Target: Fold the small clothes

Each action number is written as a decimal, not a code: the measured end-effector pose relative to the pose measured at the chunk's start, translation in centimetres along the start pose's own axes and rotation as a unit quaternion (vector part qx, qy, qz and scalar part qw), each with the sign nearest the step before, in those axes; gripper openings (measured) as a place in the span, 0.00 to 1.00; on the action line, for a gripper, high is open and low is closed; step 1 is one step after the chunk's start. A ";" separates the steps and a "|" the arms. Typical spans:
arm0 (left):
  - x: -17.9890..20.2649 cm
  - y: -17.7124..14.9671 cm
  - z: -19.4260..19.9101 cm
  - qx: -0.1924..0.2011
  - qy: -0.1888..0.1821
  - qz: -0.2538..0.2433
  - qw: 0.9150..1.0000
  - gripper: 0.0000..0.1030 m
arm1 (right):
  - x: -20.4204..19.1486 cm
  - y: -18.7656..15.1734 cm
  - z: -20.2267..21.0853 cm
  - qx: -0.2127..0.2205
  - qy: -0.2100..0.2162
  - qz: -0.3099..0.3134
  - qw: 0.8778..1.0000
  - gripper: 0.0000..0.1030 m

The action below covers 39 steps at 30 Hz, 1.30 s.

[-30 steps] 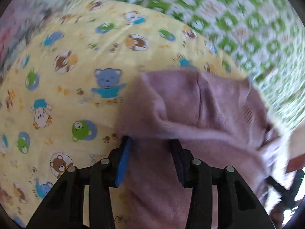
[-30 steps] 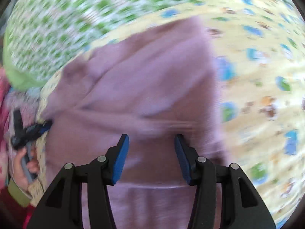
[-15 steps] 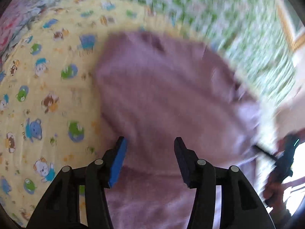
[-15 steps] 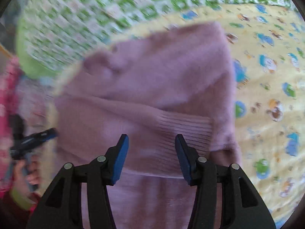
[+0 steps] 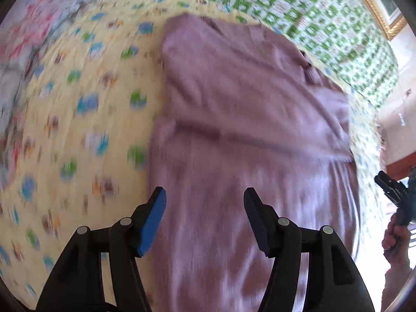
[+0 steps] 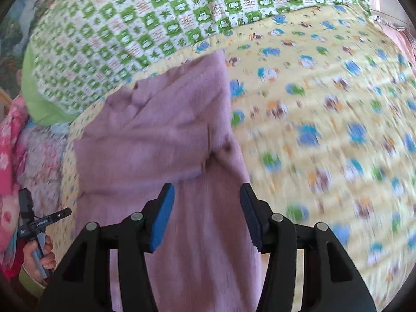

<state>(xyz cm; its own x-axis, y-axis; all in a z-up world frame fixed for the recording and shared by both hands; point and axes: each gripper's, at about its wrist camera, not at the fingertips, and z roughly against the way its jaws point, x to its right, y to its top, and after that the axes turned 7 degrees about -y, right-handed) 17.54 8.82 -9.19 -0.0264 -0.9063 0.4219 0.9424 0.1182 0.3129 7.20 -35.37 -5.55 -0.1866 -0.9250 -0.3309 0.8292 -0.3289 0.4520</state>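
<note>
Hovering over the mauve sweater (image 5: 234,109) on the bed, my left claw (image 5: 204,210) has just been opening, empty; my right claw (image 6: 206,208) gapes empty too.

The sweater (image 5: 247,130) is a plain dusty mauve. It lies on a pale yellow blanket (image 6: 325,130) printed with small cartoon animals in blue, green and brown. Beyond that is a quilt (image 6: 156,26) checked in green and white, with leaves and bears. Each tool is black with blue pads (image 6: 161,221).
</note>
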 end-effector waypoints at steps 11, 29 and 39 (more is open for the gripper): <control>-3.9 -14.7 2.9 -0.058 -0.015 0.045 0.997 0.67 | 3.1 -13.2 3.1 -0.067 0.014 -0.025 0.997 0.52; -1.7 -21.6 1.4 -0.088 -0.094 0.053 0.990 0.75 | 4.7 -19.6 2.7 -0.085 0.092 -0.050 0.991 0.52; -1.3 -20.9 0.4 -0.093 -0.086 0.045 0.991 0.13 | 4.8 -20.8 1.8 -0.111 0.124 -0.067 0.984 0.25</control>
<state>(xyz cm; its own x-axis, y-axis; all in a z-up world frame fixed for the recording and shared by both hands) -2.25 7.70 -15.90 0.0189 -0.8109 0.5849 0.9884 0.1034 0.1114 -11.87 -33.31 -15.06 -0.1910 -0.7923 -0.5794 0.9056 -0.3700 0.2073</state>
